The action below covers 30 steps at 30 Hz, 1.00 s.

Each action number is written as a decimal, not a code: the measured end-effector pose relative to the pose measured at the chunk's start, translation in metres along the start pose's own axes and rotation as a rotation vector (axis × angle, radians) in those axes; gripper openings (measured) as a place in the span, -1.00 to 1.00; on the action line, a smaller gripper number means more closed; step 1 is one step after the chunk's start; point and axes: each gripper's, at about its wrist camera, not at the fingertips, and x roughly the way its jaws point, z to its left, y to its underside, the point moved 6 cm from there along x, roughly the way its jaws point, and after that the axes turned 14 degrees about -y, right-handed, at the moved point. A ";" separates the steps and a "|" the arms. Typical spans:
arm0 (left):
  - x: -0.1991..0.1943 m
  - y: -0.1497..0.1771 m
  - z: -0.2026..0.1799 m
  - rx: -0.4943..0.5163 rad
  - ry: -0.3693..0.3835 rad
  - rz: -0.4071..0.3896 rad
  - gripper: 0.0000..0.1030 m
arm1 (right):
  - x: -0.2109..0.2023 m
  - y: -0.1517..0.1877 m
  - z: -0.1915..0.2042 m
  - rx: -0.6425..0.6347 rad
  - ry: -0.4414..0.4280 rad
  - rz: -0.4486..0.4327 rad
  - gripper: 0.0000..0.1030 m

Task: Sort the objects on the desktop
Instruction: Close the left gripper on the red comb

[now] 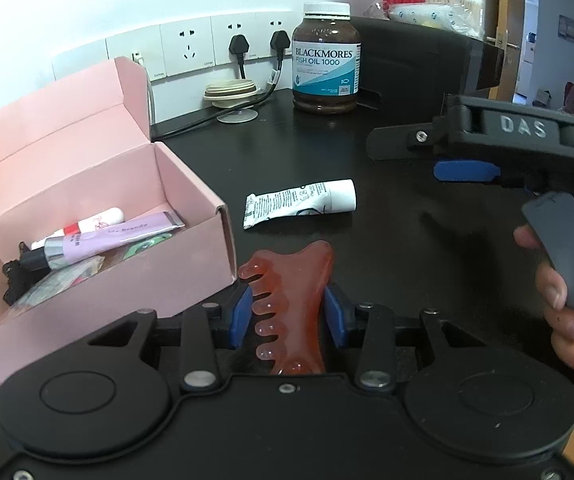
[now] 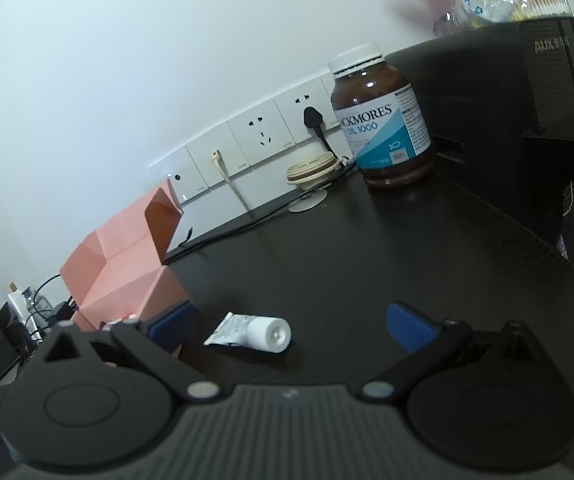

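Note:
An orange-red massage comb (image 1: 291, 292) with rounded teeth lies on the black desk (image 1: 367, 248), right beside the open pink box (image 1: 191, 268). My left gripper (image 1: 289, 314) is shut on it, a blue pad against the teeth and the other against its smooth edge. A white tube (image 1: 303, 202) lies flat further out. In the right wrist view that white tube (image 2: 255, 332) sits between and beyond the wide-apart blue pads of my right gripper (image 2: 291, 326), which is open and holds nothing. The pink box holds a lilac tube (image 1: 103, 240), a small white tube and other small items.
A brown fish oil bottle (image 1: 326, 60) stands at the back near wall sockets (image 1: 187, 46) with plugged cables. A cream collapsed cup (image 1: 231, 92) sits by the wall. A black appliance (image 1: 419, 64) fills the back right. A person's hand (image 1: 559, 304) grips the right tool's handle.

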 end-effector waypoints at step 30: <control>-0.069 0.030 0.055 -0.048 -0.108 -0.178 -0.23 | -0.003 -0.001 0.000 -0.012 0.042 -0.021 0.99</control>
